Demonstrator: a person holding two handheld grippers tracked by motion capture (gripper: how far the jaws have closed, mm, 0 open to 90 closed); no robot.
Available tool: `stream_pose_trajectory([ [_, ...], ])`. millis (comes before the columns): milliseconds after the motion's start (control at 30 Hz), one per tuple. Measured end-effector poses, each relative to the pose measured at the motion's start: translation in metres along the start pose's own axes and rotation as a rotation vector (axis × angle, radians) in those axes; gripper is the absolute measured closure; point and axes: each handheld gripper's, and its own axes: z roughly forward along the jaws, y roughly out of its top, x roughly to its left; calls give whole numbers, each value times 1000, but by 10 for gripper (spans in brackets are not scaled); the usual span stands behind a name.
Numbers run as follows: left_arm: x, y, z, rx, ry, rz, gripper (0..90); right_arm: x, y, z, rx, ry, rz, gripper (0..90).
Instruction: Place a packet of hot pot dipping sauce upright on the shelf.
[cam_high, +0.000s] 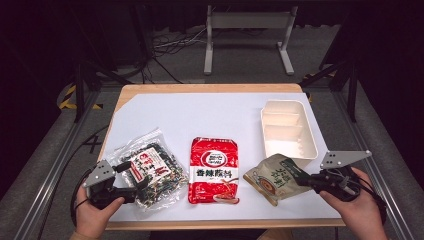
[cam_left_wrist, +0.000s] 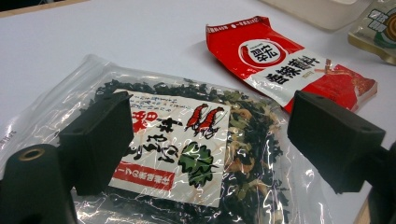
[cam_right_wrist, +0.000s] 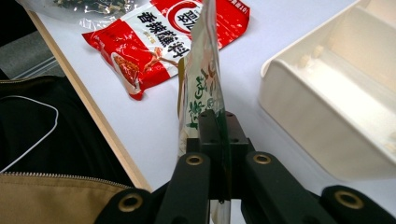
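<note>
Right gripper view showed the right tool (cam_right_wrist: 219, 140) pinching one edge of the tan and green foil snack pouch (cam_right_wrist: 201, 79), its two black jaws pressed together on the thin seam while the pouch stood on edge above the white-covered desk (cam_right_wrist: 154, 126). In the high view the pouch (cam_high: 275, 177) hung just off the near end of the cream plastic divided tray (cam_high: 289, 127), not yet over it. The grip sat on a narrow strip of slick film, so the likeliest failure, judging from these pictures, was the pouch sliding out or swinging as it was carried, since its weight lay well ahead of the jaws. A swinging lower corner could also catch the tray's near wall and shove the light tray across the desk instead of dropping inside. The flat red sauce packet (cam_high: 214, 170) lay close beside the pouch and could be dragged along by a low pass. The left tool (cam_high: 131, 181) had its jaws spread wide and hovered over the clear plastic bag of dark dried seaweed (cam_left_wrist: 196, 158), gripping nothing; a careless closing there might crumple the crinkly film or pinch only a loose fold, leaving the bag poorly held.
</note>
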Motion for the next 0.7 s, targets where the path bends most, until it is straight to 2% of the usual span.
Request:
stream_pose_trajectory([
  [233, 1, 0, -1, -9, 4, -13, 151, 0, 12, -10, 4, -32, -46, 895],
  [700, 2, -1, -1, -7, 6, -13, 151, -8, 41, -36, -23, -72, -88, 895],
])
